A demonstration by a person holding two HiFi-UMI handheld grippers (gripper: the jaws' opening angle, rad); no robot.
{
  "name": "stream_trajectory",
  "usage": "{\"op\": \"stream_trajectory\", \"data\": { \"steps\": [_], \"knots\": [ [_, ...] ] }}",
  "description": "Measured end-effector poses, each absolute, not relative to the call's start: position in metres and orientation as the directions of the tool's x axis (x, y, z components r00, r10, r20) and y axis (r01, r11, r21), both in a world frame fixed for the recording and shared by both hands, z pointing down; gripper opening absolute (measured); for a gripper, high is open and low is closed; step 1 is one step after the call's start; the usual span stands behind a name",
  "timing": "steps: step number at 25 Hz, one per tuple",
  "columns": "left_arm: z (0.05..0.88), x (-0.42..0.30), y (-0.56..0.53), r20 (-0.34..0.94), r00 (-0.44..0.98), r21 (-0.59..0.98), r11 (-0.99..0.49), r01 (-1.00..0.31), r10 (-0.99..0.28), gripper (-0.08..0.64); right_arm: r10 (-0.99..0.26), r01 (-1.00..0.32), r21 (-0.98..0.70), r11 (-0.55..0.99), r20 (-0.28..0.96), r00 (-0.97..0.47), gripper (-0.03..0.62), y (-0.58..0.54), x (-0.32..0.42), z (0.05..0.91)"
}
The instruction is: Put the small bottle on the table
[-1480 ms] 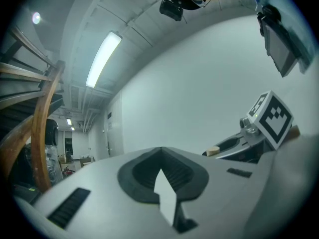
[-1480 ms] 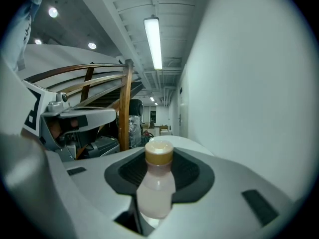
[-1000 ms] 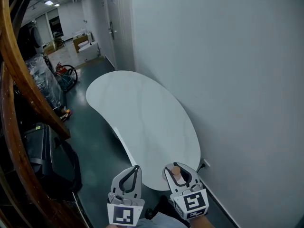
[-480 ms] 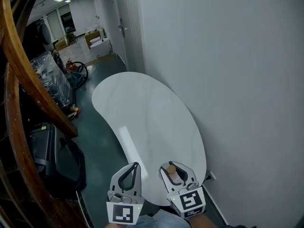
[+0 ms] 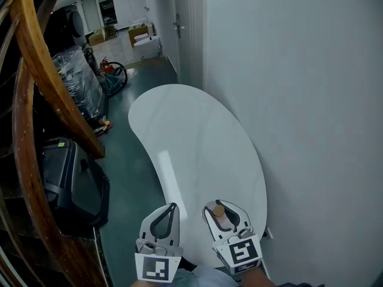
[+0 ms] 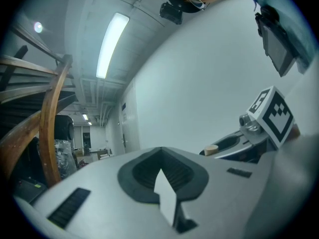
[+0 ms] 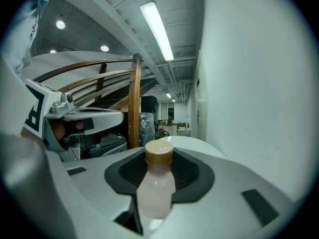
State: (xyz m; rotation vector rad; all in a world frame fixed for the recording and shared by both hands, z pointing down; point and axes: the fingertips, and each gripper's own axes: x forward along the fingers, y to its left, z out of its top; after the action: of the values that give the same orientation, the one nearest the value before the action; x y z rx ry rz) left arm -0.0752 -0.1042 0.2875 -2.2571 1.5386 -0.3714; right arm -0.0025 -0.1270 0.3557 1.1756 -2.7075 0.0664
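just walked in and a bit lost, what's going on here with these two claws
A person holds a claw in each hand at a white kidney-shaped table standing along a white wall. The right claw is clamped on a small pale-pink bottle with a tan cap, held at the table's near end and not yet set down. The left claw is shut and empty.

1. Plain white wall [image 5: 299, 100] at right; door [image 5: 181, 26] further along.
2. Dark green floor [image 5: 128, 178], glossy.
3. White kidney-shaped table [image 5: 197, 142] set against wall.
4. Curved wooden railing [image 5: 45, 82] at left.
5. Ceiling strip light [image 7: 157, 31] lit.
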Motion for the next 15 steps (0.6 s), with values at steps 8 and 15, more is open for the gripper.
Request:
{"op": "stream_trajectory", "data": {
  "steps": [8,15],
  "knots": [
    [0.315,-0.084,-0.131,0.090,0.388,-0.381,-0.392,-0.837,-0.917,0.000,-0.723,-0.742,0.019,0.670,0.248,-0.645,0.126,-0.144,-0.012,0.380],
    [0.346,-0.084,-0.143,0.211,0.424,-0.306,-0.471,-0.827,-0.881,0.000,-0.713,-0.754,0.000,0.657,0.324,-0.622,0.126,-0.151,-0.016,0.413]
  ]
}}
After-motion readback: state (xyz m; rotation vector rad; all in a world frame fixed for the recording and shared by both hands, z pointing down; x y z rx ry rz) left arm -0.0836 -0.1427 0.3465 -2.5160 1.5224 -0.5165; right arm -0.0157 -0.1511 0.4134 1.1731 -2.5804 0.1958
